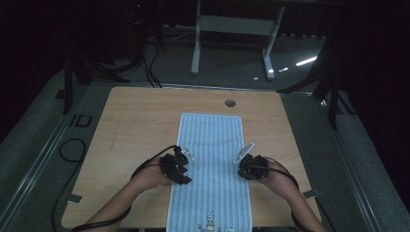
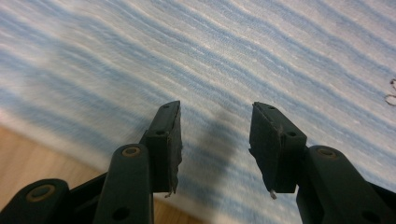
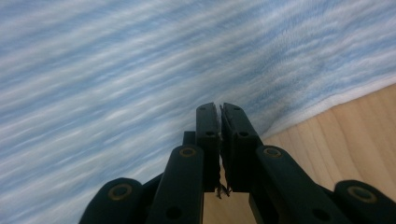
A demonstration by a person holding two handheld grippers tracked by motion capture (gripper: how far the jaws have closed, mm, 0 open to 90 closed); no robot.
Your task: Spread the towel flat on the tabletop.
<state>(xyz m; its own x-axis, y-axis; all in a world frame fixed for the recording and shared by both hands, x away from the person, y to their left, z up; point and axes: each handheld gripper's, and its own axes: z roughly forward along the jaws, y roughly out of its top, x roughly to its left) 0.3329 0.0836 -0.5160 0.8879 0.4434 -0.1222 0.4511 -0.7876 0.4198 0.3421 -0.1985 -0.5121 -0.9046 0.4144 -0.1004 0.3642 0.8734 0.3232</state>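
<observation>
Left gripper view looks along the left gripper, whose two black jaws stand well apart with nothing between them, hanging over the blue-and-white striped towel close to its edge; a strip of the wooden table shows at the lower left. Right gripper view has the right gripper with its jaws pressed together, a few frayed threads at their base, and whether they pinch any cloth cannot be told. Its tips sit at the towel's white hem, with the table bare to the right of it.

From the high view, the left gripper rests at the towel's left edge and the right gripper at its right edge, roughly level with each other, each held by a hand with a black cable trailing back along the forearm. The towel lies flat and lengthwise down the middle of the table, its near end bearing a small rabbit print. A round grommet hole sits in the tabletop just beyond the towel's far end. Past the table, the white legs of another desk stand on the grey floor, and dark stands flank both sides.
</observation>
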